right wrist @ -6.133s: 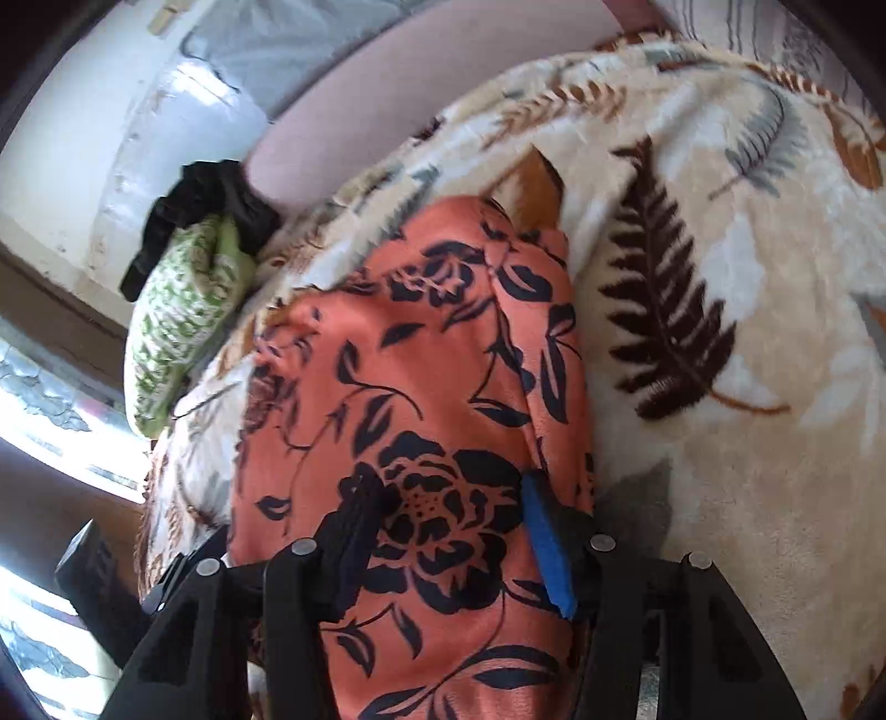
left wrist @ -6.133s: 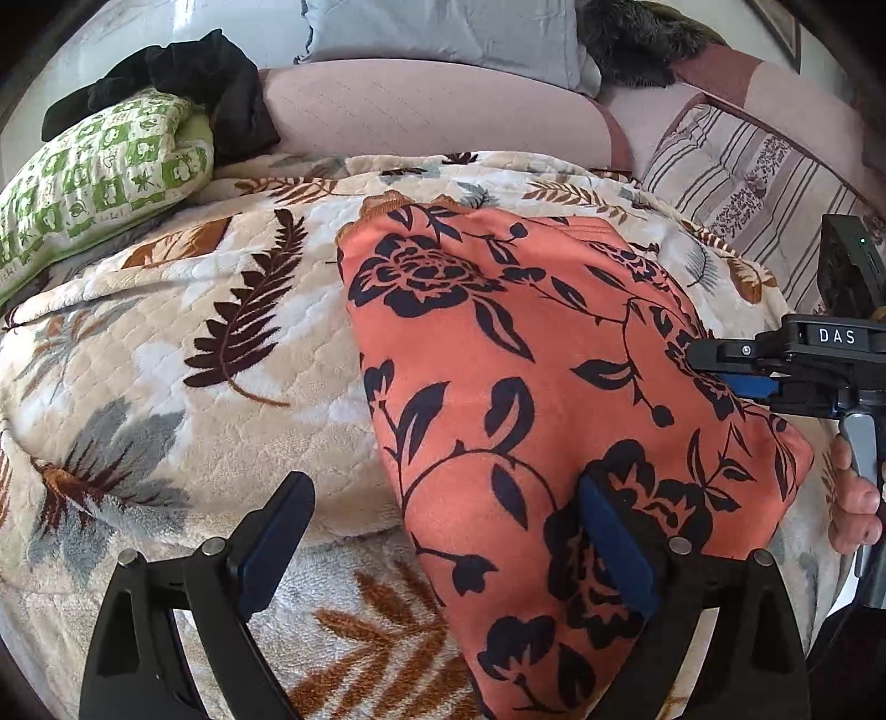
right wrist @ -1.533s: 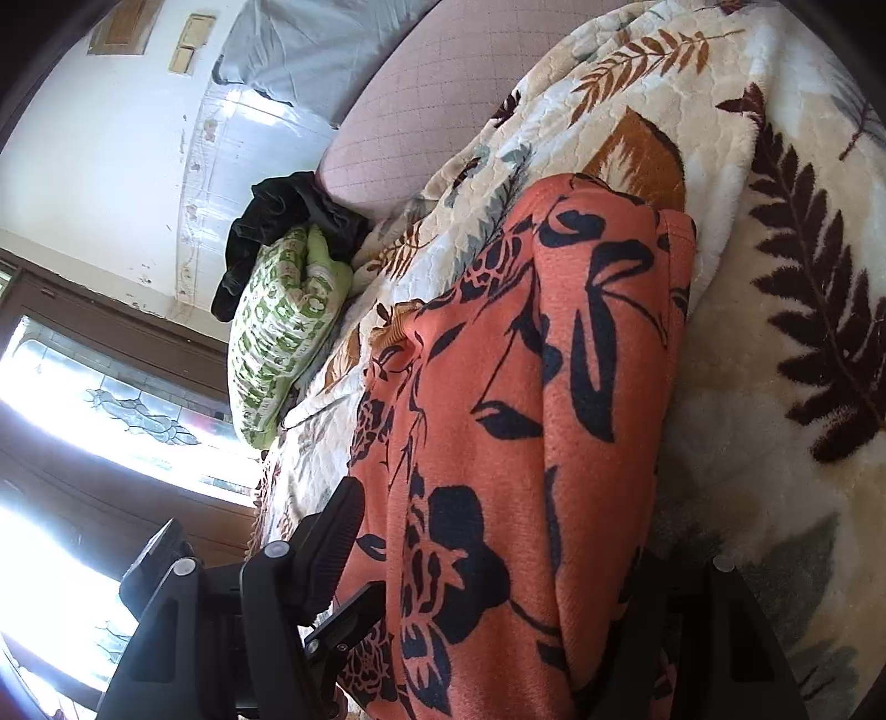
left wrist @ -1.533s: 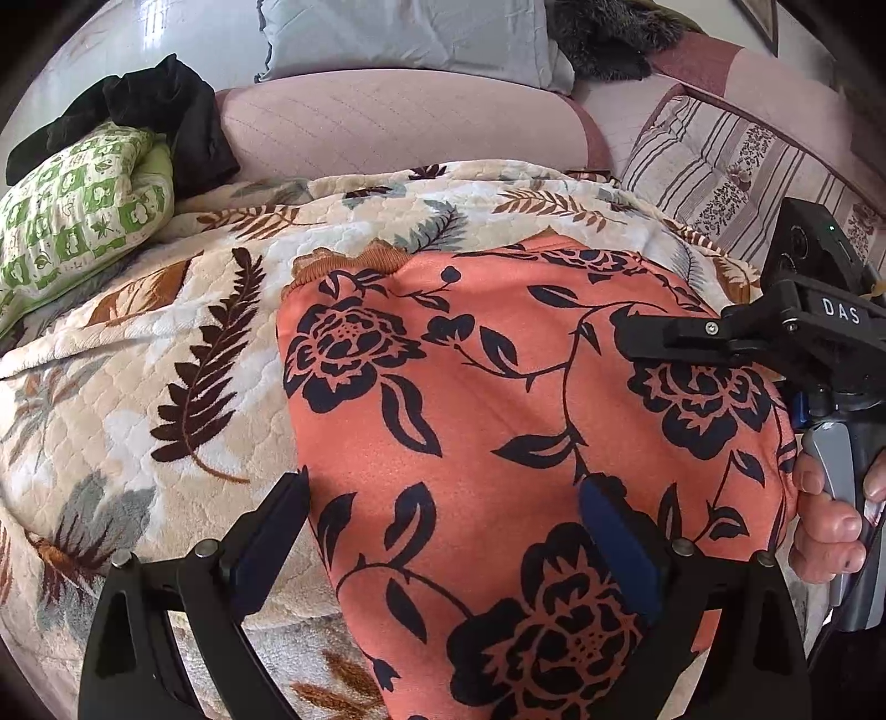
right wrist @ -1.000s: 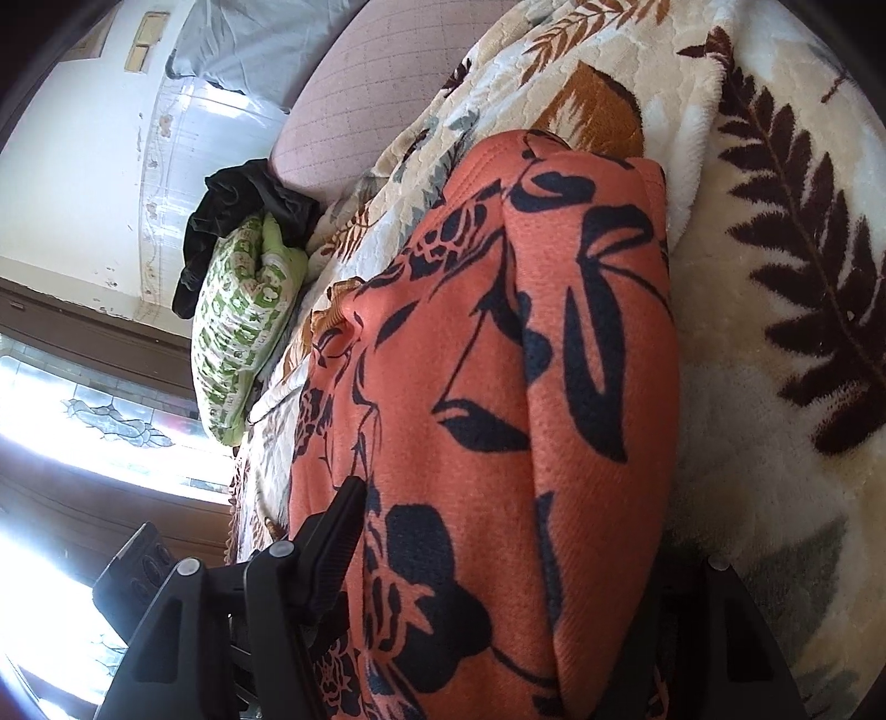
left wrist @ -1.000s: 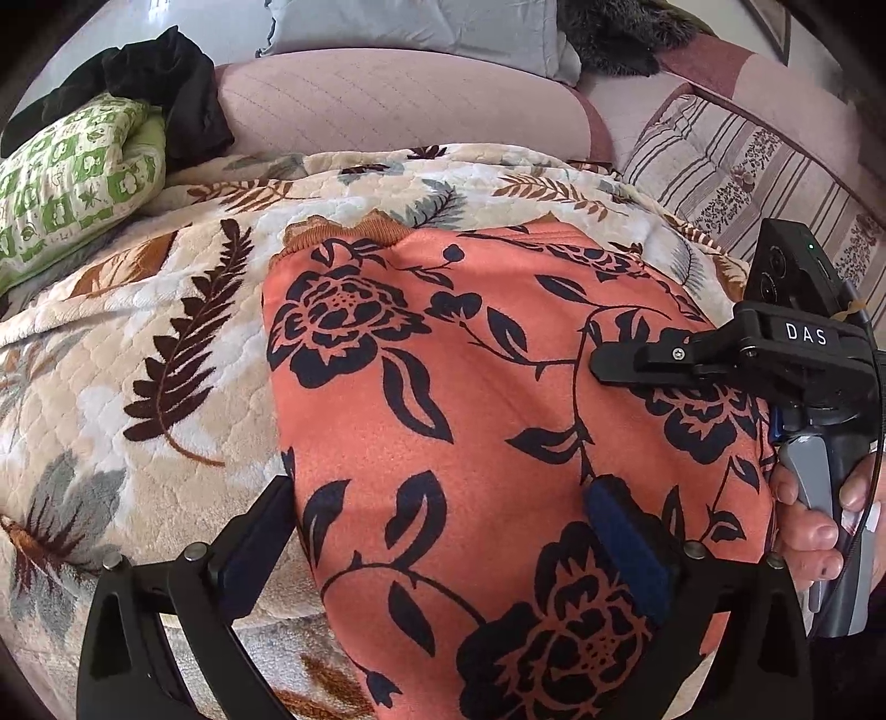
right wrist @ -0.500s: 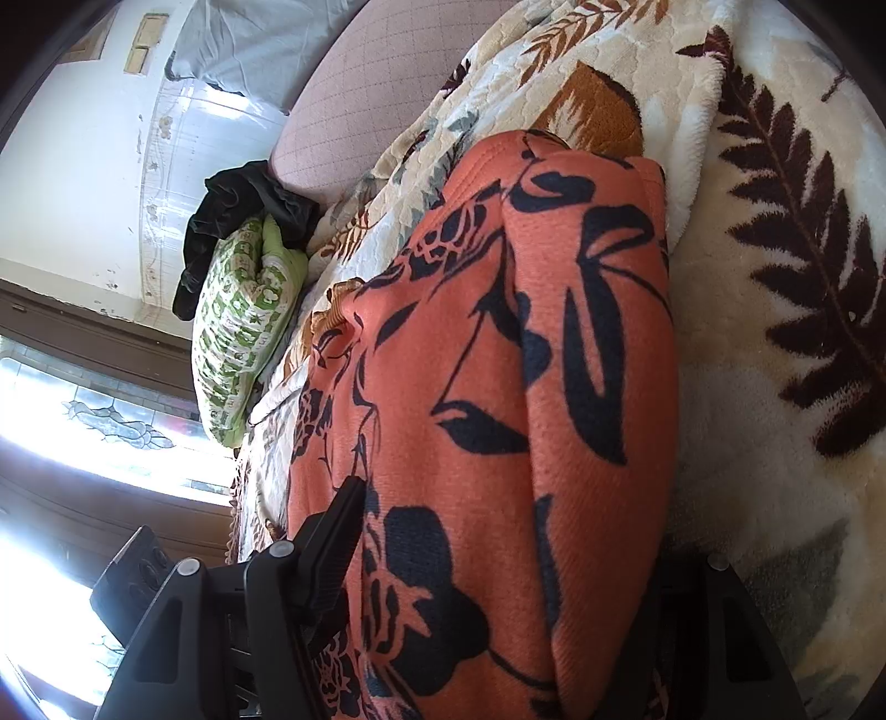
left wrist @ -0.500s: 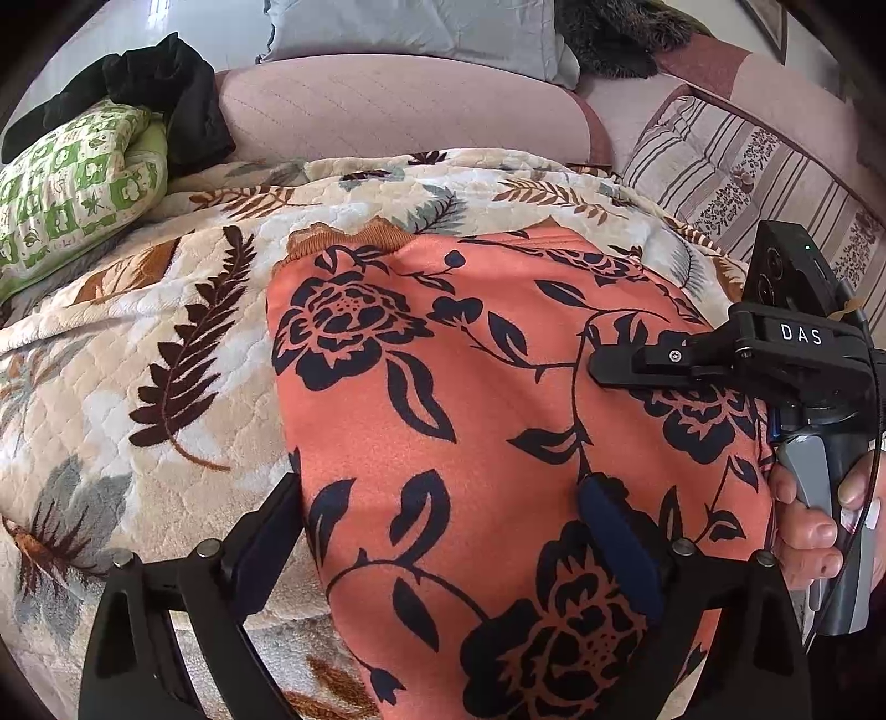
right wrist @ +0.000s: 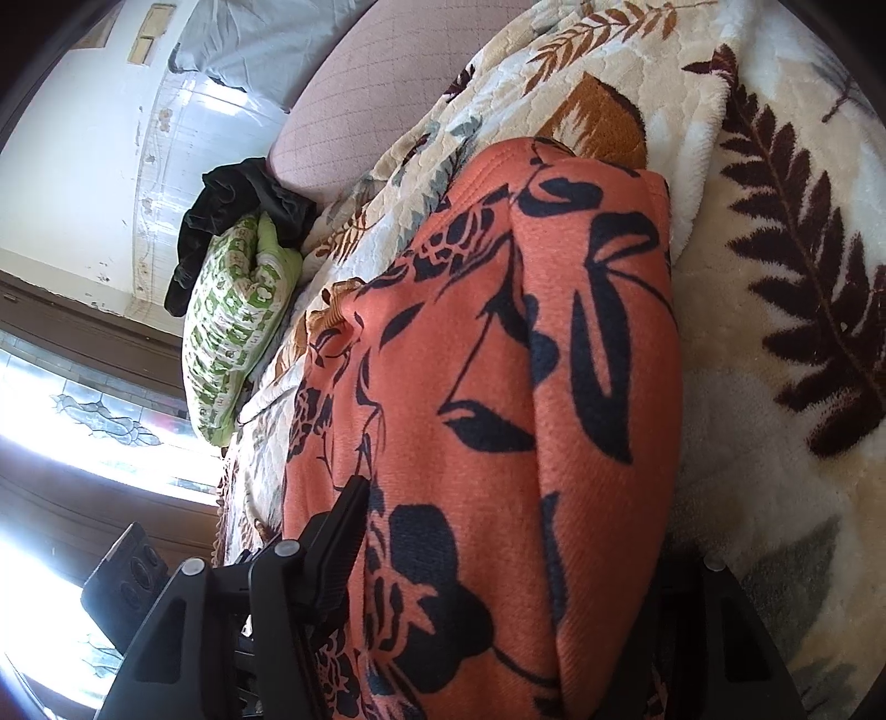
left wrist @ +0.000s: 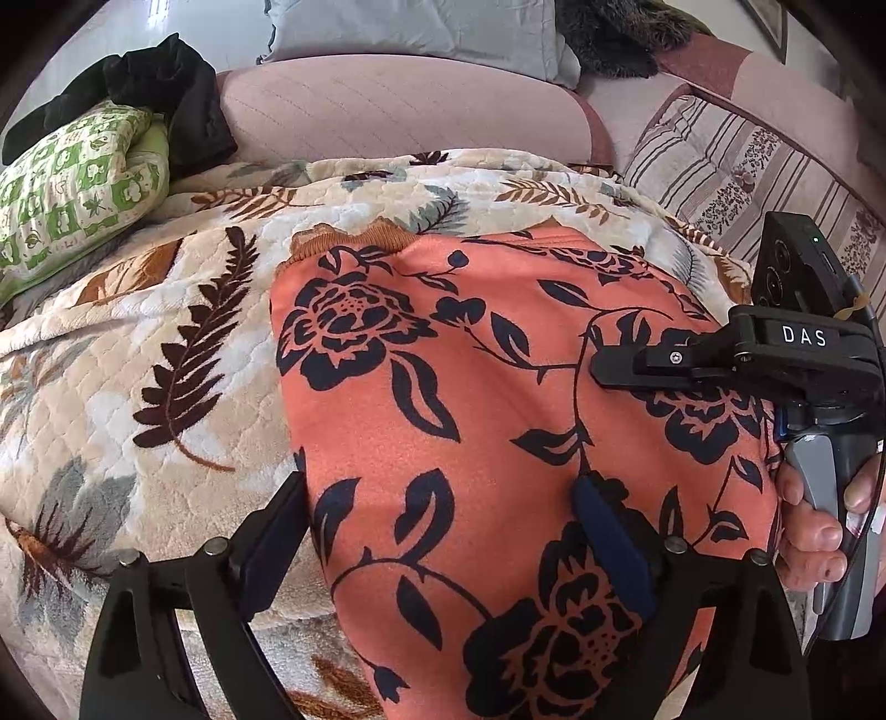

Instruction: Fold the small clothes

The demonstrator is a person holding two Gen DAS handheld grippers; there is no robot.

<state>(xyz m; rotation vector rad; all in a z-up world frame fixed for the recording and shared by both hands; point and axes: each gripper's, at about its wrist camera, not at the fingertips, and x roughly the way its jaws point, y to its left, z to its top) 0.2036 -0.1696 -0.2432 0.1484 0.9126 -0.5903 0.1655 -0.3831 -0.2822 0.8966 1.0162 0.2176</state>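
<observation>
An orange garment with black flowers (left wrist: 470, 399) lies folded on a leaf-patterned blanket (left wrist: 166, 343). My left gripper (left wrist: 443, 531) is open, its fingers straddling the garment's near left part; the right finger rests on the cloth. My right gripper (right wrist: 509, 531) is open and straddles the garment's (right wrist: 498, 360) right edge; its right finger is hidden by the fold. It also shows in the left wrist view (left wrist: 720, 365), held by a hand at the garment's right side.
A green patterned pillow (left wrist: 72, 183) and a black cloth (left wrist: 160, 83) lie at the far left. A pink sofa back (left wrist: 398, 111), a grey cushion (left wrist: 421, 27) and a striped cushion (left wrist: 720, 166) stand behind. A bright window (right wrist: 83, 415) is at the left.
Six seconds ago the right gripper was shut on the garment's edge; now it is open and straddles it. Over the last second both grippers have barely moved.
</observation>
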